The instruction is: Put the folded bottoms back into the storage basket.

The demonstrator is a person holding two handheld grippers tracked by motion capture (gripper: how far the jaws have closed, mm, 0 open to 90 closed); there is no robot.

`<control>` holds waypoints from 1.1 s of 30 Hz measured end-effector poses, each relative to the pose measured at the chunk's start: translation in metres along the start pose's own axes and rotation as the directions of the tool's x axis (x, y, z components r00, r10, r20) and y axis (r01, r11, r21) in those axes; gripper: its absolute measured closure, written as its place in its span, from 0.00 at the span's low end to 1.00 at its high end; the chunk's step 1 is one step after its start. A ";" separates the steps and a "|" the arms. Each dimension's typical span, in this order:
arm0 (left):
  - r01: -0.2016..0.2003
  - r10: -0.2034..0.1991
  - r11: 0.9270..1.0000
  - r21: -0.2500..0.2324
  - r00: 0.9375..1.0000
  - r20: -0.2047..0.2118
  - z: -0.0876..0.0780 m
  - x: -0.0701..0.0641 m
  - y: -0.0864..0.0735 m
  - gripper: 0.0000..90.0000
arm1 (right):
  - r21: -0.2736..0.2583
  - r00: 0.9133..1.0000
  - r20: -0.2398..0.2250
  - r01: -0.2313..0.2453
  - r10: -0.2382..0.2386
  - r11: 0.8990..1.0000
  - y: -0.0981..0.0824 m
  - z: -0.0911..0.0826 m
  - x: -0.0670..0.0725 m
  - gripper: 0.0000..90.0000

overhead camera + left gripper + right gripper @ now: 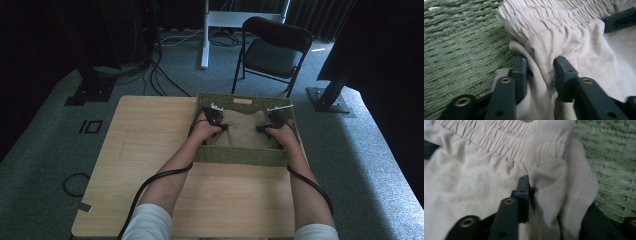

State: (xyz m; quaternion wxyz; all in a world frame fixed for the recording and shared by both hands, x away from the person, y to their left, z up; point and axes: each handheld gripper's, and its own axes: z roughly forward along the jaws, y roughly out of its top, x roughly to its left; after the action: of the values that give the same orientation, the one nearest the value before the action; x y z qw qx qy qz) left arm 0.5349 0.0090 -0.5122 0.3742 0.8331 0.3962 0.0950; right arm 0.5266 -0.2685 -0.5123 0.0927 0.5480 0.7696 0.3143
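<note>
Both tongs [540,72] [544,195] parted around beige garment [243,129] folds, seemingly loose, green woven basket [240,156] walls close beside

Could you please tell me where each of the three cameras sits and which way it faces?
High view: above the person's side, looking forward and down on the table and basket; forearms, left gripper, right gripper.
Left gripper view: on that gripper, looking along its jaws at a cloth fold between them.
Right gripper view: likewise, on its own gripper.
All share the cloth and basket.
</note>
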 end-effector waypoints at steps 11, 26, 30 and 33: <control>-0.035 0.038 0.999 0.029 0.994 -0.105 0.005 -0.001 -0.001 0.30 | -0.008 0.990 0.110 0.085 -0.084 0.996 0.000 0.003 -0.002 0.27; -0.052 0.049 0.998 -0.019 0.990 -0.132 -0.021 -0.015 0.013 0.20 | -0.151 0.986 0.145 0.108 -0.086 0.983 0.009 -0.031 0.003 0.19; -0.057 0.051 0.997 -0.045 0.990 -0.130 -0.031 -0.021 0.015 0.20 | -0.180 0.987 0.136 0.107 -0.083 0.978 0.008 -0.040 0.005 0.17; -0.085 0.077 0.995 -0.051 0.986 -0.148 -0.038 -0.024 0.017 0.20 | -0.195 0.988 0.129 0.111 -0.087 0.974 0.008 -0.048 0.007 0.16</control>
State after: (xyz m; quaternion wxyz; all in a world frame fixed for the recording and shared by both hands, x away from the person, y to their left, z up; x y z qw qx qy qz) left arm 0.5114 0.0059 -0.4702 0.3636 0.8283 0.3855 0.1821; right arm 0.5065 -0.2789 -0.4686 0.2095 0.5146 0.7531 0.3523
